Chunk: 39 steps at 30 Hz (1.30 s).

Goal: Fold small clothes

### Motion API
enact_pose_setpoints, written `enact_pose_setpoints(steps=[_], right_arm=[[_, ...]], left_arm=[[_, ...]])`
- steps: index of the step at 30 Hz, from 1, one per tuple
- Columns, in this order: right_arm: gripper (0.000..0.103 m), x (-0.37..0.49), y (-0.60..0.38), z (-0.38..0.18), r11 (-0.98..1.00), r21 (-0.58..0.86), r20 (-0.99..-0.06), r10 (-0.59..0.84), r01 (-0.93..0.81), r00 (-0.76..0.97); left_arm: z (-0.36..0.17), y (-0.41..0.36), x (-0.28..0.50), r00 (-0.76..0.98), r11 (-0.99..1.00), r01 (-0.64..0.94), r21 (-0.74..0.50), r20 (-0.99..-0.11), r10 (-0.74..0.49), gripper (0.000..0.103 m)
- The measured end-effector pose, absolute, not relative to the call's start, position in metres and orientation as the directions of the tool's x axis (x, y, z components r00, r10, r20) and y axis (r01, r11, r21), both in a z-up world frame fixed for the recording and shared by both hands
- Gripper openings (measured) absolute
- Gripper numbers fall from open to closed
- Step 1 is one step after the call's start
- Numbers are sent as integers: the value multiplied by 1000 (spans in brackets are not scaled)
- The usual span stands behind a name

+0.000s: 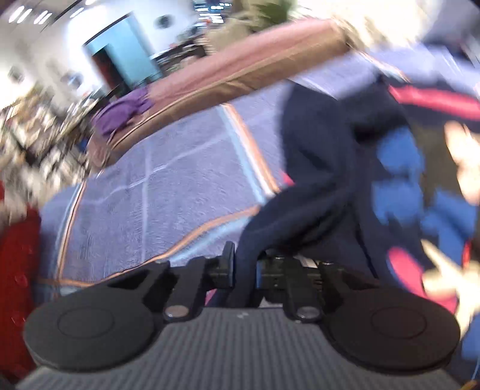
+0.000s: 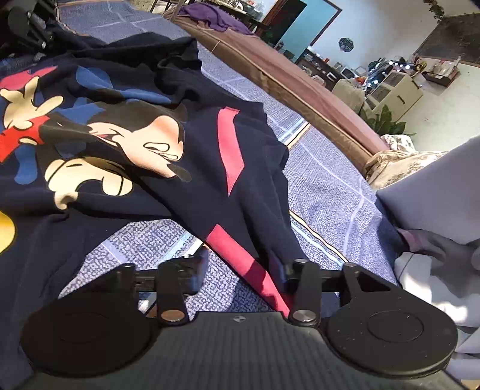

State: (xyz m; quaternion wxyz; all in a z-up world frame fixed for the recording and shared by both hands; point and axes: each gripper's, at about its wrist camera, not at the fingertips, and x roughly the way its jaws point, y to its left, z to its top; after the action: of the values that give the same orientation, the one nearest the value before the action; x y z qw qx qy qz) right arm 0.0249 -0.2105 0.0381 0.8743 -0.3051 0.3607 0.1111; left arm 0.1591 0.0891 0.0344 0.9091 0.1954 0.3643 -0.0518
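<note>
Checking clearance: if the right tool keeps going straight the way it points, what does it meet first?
Most likely the navy shirt: its red-striped edge already lies between the right tool jaws.

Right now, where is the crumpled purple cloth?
The crumpled purple cloth lies at the far end of the brown mattress edge, top centre in the right wrist view, beyond the navy cartoon-print shirt on the blue patterned bedspread.

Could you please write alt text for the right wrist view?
The right gripper stands open around the red-striped edge of a navy cartoon-print shirt, which lies rumpled on a blue patterned bedspread.
</note>
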Motion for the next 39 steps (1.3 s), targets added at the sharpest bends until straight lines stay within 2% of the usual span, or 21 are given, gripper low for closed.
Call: enact_pose_setpoints(steps=[1,5,8,11,12,14,16,17,21,22,24,26,29,36,39], right_arm=[[3,30,-213,39,800,-446,-707,-40,-401,706],[0,55,-239,49,863,-425,-678,-104,-273,727],[0,77,-261,49,858,-487,-640,-223,-163,736],[0,93,-293,49,916,-396,-679,-247,-62,691],[0,92,-298,50,937,-345,-690,-211,-58,693],[0,84,-297,50,953,-292,-702,-159,-76,695],[15,71,-285,50,945,-310,-690,-149,-103,708],[23,65,-281,50,942,-317,-682,-148,-107,716],[49,39,-267,63,970,-216,-663,-61,-112,746],[51,33,-263,66,976,-181,-669,-31,-123,742],[53,19,-254,70,981,-127,-672,21,-144,740],[60,3,-245,74,981,-83,-673,76,-177,736],[62,-20,-232,76,981,-32,-671,119,-189,732],[64,-62,-215,59,985,67,-709,160,-160,687],[64,-76,-209,54,983,110,-720,178,-144,671]], left_arm=[[40,102,169,729,947,176,270,-682,59,10],[52,151,200,722,970,17,242,-674,156,10],[55,181,214,712,962,-73,262,-662,234,10],[56,210,218,676,966,-130,222,-693,250,11],[54,215,218,669,966,-141,216,-699,254,14],[49,226,217,654,963,-155,220,-708,266,25],[43,229,212,647,939,-192,284,-683,339,62],[40,229,211,645,928,-208,310,-669,368,70],[41,226,200,632,929,-158,334,-688,356,70],[45,222,192,638,929,-161,334,-682,356,74],[55,215,173,660,951,-143,273,-690,297,86],[67,208,149,680,978,-105,181,-704,203,88],[79,203,104,682,998,-66,19,-729,59,95],[58,196,31,580,952,-118,-281,-798,-164,94],[38,194,25,567,913,-173,-368,-796,-213,81]])
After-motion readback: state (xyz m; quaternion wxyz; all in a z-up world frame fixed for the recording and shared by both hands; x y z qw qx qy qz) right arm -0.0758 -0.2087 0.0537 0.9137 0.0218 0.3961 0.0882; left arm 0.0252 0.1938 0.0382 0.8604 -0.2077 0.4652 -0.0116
